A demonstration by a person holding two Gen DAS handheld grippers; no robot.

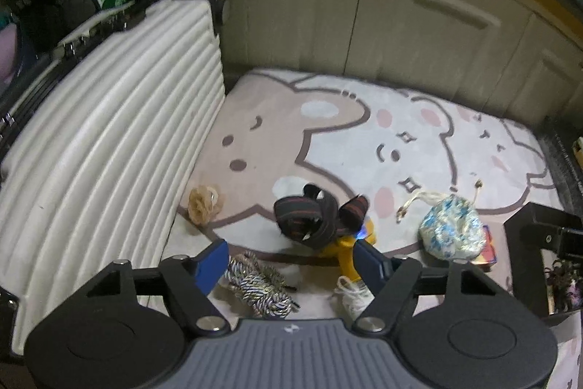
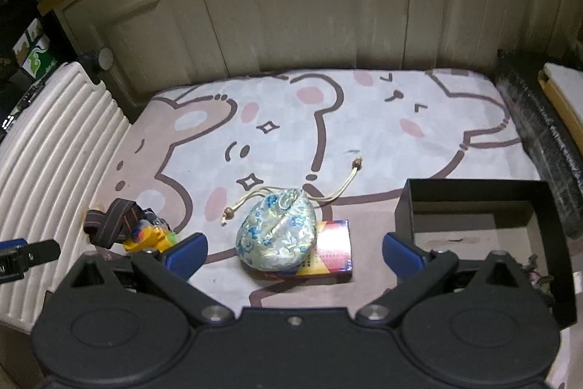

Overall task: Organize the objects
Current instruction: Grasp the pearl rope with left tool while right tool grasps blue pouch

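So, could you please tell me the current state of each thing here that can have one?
Left gripper: open, empty.
Right gripper: open, empty.
Drawstring pouch: cinched shut, resting partly on the colourful box.
Black box: open-topped.
Cabinet doors: closed.

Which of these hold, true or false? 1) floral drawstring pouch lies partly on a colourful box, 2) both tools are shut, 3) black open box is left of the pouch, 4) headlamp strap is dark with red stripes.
1) The blue-and-silver floral fabric drawstring pouch lies partly on the flat colourful rectangular box. True.
2) Both tools are shut. False: the left tool and the right tool are open, with nothing between their fingers.
3) The black open cardboard box is left of the pouch. False: it is to the right.
4) The yellow headlamp's strap is dark with red stripes. True.
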